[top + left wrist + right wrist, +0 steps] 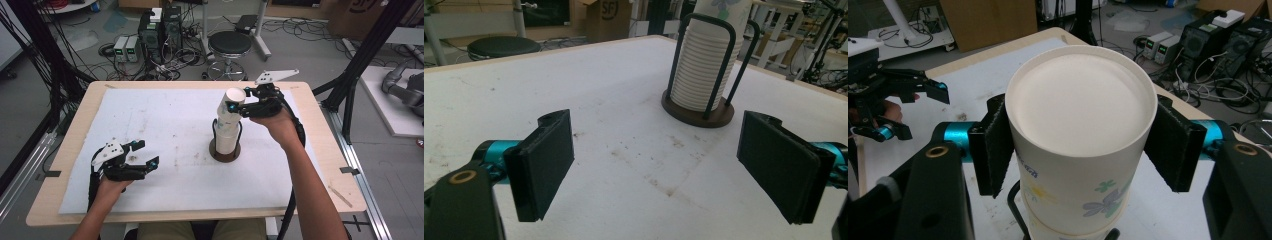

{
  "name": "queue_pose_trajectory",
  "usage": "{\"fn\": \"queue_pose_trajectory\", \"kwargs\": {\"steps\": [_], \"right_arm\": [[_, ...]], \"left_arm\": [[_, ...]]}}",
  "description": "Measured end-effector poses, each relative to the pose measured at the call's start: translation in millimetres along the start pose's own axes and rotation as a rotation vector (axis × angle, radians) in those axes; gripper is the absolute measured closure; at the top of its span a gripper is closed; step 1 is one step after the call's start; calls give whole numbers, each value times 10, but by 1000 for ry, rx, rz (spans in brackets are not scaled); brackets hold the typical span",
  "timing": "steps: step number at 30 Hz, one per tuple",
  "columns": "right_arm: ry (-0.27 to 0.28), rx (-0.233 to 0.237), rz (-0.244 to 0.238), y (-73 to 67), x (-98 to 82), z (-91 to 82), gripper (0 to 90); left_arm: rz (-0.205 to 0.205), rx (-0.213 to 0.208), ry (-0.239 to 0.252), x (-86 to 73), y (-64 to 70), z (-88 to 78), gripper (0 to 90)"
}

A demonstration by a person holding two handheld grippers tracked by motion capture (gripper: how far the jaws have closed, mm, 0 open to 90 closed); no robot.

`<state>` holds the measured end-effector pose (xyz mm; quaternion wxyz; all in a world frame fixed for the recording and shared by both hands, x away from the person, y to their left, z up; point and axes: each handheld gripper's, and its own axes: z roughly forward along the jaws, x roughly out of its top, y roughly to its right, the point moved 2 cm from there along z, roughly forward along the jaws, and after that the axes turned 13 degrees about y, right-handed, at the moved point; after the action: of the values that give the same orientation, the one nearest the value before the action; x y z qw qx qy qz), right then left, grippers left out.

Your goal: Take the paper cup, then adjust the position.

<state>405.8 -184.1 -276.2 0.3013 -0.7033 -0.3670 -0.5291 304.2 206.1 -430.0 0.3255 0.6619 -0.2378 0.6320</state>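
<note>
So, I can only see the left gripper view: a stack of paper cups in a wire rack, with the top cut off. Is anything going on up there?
Observer: Yes. The right hand-held gripper has its pads pressed on both sides of the top cup.
Operator: Is that cup free of the others?
Observer: No. In the high view its lower end sits in the stack below it.
Operator: And where is the gripper whose camera I'm looking through?
Observer: The left hand-held gripper is near the table's front left, jaws open, well apart from the rack.
</note>
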Motion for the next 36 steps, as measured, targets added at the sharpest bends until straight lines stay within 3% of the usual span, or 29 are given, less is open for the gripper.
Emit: {"fn": "queue_pose_trajectory", "kwargs": {"steps": [6, 11, 19, 26, 36], "right_arm": [[37, -19, -13, -13, 90, -166, 344], [68, -39, -38, -74, 161, -434, 347], [50, -51, -53, -156, 29, -698, 348], [39, -50, -34, -163, -148, -790, 348], [27, -12, -38, -271, -282, -767, 349]], "left_arm": [[-6, -12, 10, 3, 10, 0, 151], [-7, -23, 15, 4, 17, 6, 151], [-5, -39, 14, -3, 40, 10, 151], [8, -33, 18, 1, 49, -17, 151], [21, -77, 48, 31, 92, 3, 152]]}}
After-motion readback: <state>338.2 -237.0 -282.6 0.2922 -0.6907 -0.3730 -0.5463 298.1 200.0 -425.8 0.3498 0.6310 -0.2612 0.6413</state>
